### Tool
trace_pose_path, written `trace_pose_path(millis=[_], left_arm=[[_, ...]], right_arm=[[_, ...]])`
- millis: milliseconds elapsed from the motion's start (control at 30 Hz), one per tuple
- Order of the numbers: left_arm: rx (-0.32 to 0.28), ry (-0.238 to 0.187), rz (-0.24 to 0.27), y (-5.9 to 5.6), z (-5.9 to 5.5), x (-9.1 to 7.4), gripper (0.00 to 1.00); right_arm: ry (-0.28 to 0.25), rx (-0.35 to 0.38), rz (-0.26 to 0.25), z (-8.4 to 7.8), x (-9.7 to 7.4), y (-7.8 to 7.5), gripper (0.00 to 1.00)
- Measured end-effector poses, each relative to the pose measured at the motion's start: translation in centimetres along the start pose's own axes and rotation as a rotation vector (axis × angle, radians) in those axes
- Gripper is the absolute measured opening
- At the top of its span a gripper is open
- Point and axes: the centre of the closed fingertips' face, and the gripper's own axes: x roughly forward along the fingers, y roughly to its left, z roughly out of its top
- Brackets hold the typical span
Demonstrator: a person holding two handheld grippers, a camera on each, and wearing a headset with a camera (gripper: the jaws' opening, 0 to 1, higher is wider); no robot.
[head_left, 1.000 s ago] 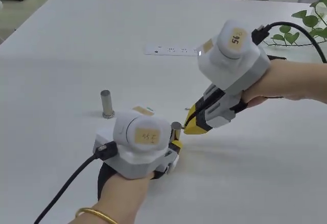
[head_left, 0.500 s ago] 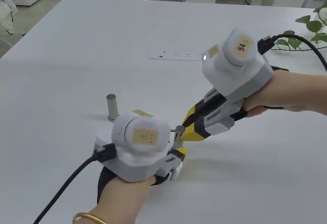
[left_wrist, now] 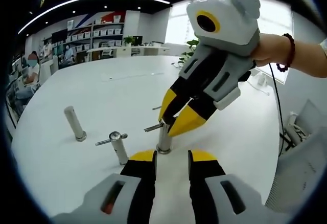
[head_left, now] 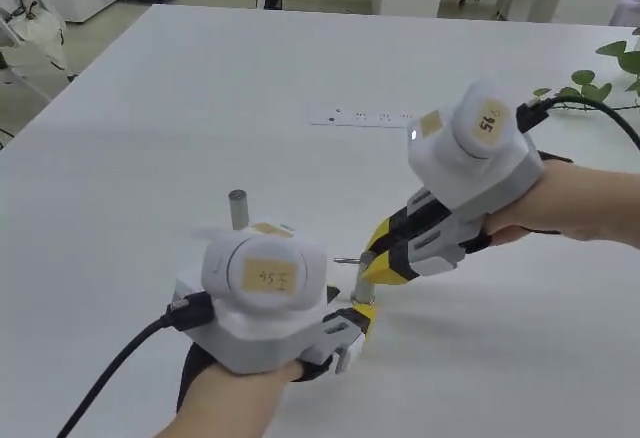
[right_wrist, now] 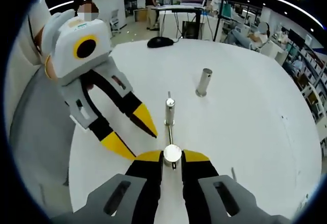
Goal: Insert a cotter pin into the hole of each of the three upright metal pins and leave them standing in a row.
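Where its yellow tips come together, the right gripper (left_wrist: 177,115) pinches a cotter pin (left_wrist: 153,127), whose free end sticks out sideways, level w/ the top of the near pin (left_wrist: 164,138). Can't tell if the cotter pin's tip sits in the hole. The near pin stands upright on the desk (head_left: 200,108), directly under the right gripper's tips. In the right gripper view its round top shows btwn that gripper's own jaws.

The left gripper (left_wrist: 172,156) sits low at the desk, jaws spread, w/ the near pin's base at the mouth of the gap. Contact btwn jaws & pin isn't clear.

Just beside the near pin, to its left in the left gripper view, stands the middle pin (left_wrist: 119,151) w/ a second cotter pin (left_wrist: 104,141) passed crosswise through its top. Further out on the same side is the far pin (left_wrist: 74,124), upright & well apart from both grippers. In the right gripper view the 3 pins run in a rough line away from the camera.

Beyond them in the head view, a white power strip (head_left: 365,116) lies flat on the desk. Plant leaves (head_left: 600,83) reach in at the right edge.
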Motion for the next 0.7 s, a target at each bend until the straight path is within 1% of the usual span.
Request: trace_pose_path(millis=[67,200,367,500,700], left_arm=[[-0.001,-0.003,-0.004,0.0,0.1,-0.3,0.23],[-0.008,-0.013,-0.006,0.1,0.3,-0.8,0.23],[-0.017,-0.025,-0.005,0.1,0.5,-1.3,0.23],[-0.015,-0.027,-0.001,0.3,0.5,-1.4,0.23],[-0.018,-0.032,0.003,0.5,0.6,-1.8,0.24]], right_arm=[[0.000,-0.008,0.001,0.0,0.0,-0.1,0.15],[0.003,-0.005,-0.010,-0.1,0.0,-0.5,0.15],[0.006,-0.001,-0.010,-0.1,0.0,-0.7,0.15],[0.006,0.020,-0.010,-0.1,0.0,-0.6,0.16],[-0.078,0.096,-0.011,1.5,-0.7,-1.0,0.24]])
